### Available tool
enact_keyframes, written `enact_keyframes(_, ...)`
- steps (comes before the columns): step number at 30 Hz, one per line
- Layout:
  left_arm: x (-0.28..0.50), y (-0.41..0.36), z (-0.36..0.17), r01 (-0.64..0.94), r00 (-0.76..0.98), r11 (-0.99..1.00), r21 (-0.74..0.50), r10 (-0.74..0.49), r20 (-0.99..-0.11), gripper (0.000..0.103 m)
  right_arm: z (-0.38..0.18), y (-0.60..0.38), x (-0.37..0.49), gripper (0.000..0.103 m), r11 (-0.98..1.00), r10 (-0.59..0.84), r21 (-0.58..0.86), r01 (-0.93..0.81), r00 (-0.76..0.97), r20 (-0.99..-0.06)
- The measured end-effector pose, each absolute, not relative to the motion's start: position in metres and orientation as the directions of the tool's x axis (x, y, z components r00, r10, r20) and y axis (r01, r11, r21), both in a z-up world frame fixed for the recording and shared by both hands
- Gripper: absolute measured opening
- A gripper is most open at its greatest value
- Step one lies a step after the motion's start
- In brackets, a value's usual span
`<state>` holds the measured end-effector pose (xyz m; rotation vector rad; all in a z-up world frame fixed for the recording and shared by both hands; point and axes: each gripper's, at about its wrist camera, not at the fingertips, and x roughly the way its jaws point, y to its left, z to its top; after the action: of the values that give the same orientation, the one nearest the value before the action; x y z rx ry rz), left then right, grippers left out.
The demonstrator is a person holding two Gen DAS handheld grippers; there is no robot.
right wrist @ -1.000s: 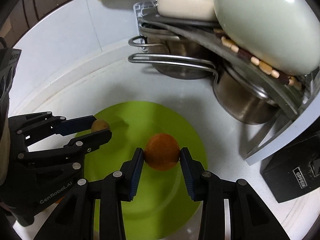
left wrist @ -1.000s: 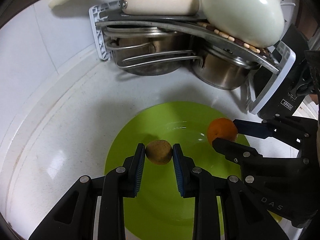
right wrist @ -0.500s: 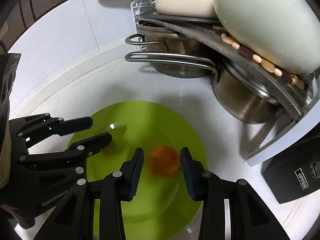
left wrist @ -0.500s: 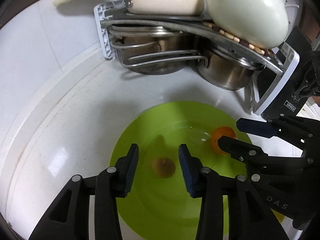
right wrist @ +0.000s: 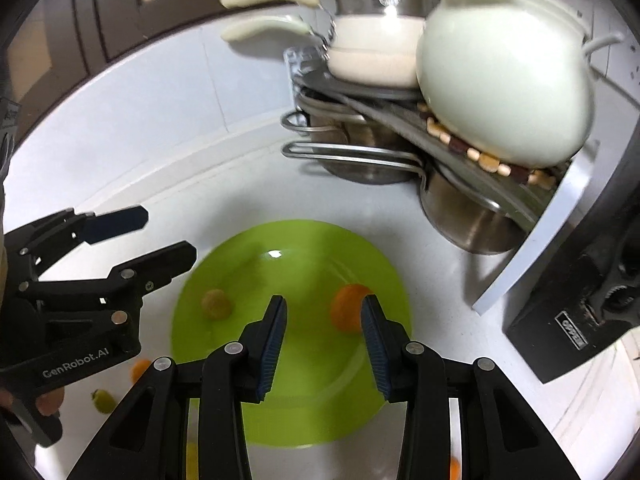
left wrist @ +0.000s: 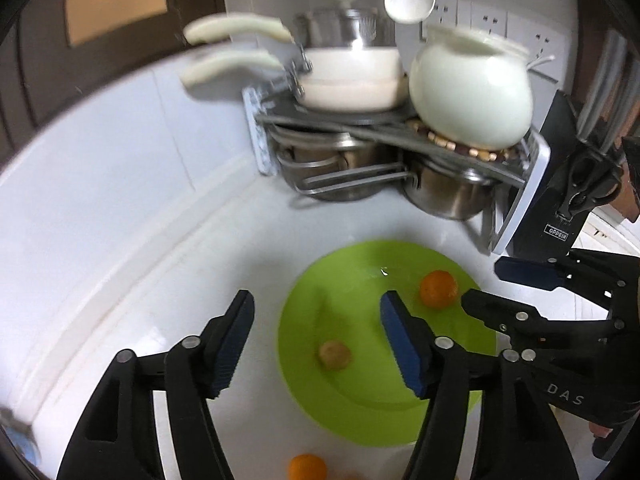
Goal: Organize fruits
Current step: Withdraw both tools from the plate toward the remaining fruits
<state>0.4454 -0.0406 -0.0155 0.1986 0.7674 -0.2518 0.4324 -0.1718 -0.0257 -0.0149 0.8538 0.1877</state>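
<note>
On the white counter just below the left gripper (left wrist: 316, 344) lies a loose orange (left wrist: 307, 467), off the plate. The left gripper itself hangs spread wide and empty above the near left edge of the green plate (left wrist: 360, 408). A small brown fruit (left wrist: 334, 355), perhaps a kiwi, rests on the plate between its fingers' line of sight but untouched. The right gripper (right wrist: 324, 344) is likewise released, jaws apart and holding nothing. A second orange (right wrist: 347, 313) sits on the plate just beyond its fingertips, partly hidden by the right finger. More small fruits (right wrist: 105, 400) lie on the counter beside the plate. Farther back stands a rack (left wrist: 516, 216) with steel pots (left wrist: 444, 196) beneath and a cream teapot (left wrist: 472, 100) on top.
</note>
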Motion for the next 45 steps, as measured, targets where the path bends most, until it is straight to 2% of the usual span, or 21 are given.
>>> enact_keyframes(6, 0.405, -0.026, 0.004, 0.236, 0.753, 0.967, 0.094, -0.121, -0.647, 0.074, -0.005, -0.169, 0.398, 0.047, 0.981, 0.177, 0.069, -0.180, 0.700, -0.692)
enact_keyframes(11, 0.371, -0.013, 0.013, 0.206, 0.775, 0.976, 0.074, -0.116, -0.622, 0.077, 0.009, -0.164, 0.365, 0.056, 0.982, 0.169, 0.048, -0.181, 0.744, -0.647)
enact_keyframes(23, 0.299, 0.013, 0.025, 0.127, 0.811, 0.991, 0.042, -0.079, -0.579, 0.085, 0.022, -0.147, 0.310, 0.067, 0.971, 0.225, 0.073, -0.226, 0.775, -0.591)
enact_keyframes(27, 0.283, 0.024, 0.024, 0.117, 0.807, 0.993, 0.014, -0.087, -0.584, 0.085, 0.021, -0.145, 0.300, 0.067, 0.968, 0.242, 0.093, -0.232, 0.771, -0.589)
enact_keyframes(37, 0.246, 0.044, 0.007, 0.086, 0.817, 0.994, 0.073, -0.029, -0.576, 0.087, 0.011, -0.131, 0.272, 0.071, 0.971, 0.228, 0.080, -0.225, 0.772, -0.593)
enact_keyframes(45, 0.231, 0.062, -0.013, 0.071, 0.798, 0.996, 0.058, -0.022, -0.602, 0.087, -0.002, -0.117, 0.250, 0.071, 0.979, 0.180, 0.029, -0.202, 0.786, -0.592)
